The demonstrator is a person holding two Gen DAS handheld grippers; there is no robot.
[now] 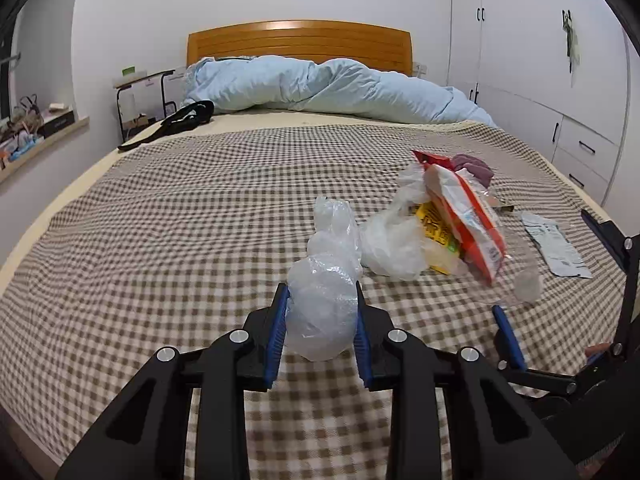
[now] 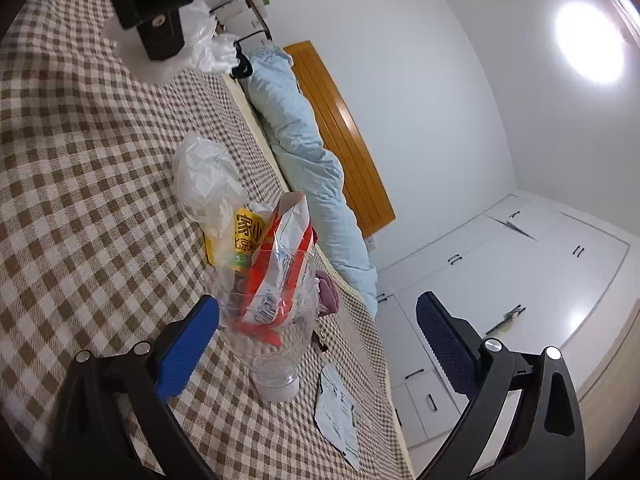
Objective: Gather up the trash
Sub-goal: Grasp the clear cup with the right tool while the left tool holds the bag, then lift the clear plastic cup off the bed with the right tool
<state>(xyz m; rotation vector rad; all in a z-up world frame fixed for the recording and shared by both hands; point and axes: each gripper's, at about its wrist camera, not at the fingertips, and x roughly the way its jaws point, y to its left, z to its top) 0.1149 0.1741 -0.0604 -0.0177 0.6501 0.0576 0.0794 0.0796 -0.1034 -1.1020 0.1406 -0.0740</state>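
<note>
A clear plastic bottle (image 2: 276, 364) lay on the checked bedspread (image 2: 80, 200) near the bed's wardrobe-side edge, its capped end toward the right wrist camera and its far end running under a red-and-white snack wrapper (image 2: 280, 264), a yellow packet (image 2: 246, 236) and a crumpled white plastic bag (image 2: 204, 184). The right gripper (image 2: 318, 344) stood wide, rolled on its side, with one blue pad low beside the bottle and the other up in the air, nothing pressed between them. To take the bottle well, the jaws would likely need to come down across its body just behind the cap, where it looked firmest, and close slowly, since thin clear plastic tends to buckle and slide, and the wrappers resting on it could drag along or spill. The left gripper (image 1: 320, 336) was clamped narrow on a wad of clear bubble-like plastic (image 1: 324, 312), held just above the bedspread, and ought to stay clear of the pile. A flat grey-white pouch (image 2: 336, 412) lay just beside the bottle, apart from it. How much of the bottle sat under the wrappers could not be told, nor whether it was crushed; a purple cloth (image 2: 328, 292) behind the pile was mostly hidden, and the yellow packet's print was only partly readable.
</note>
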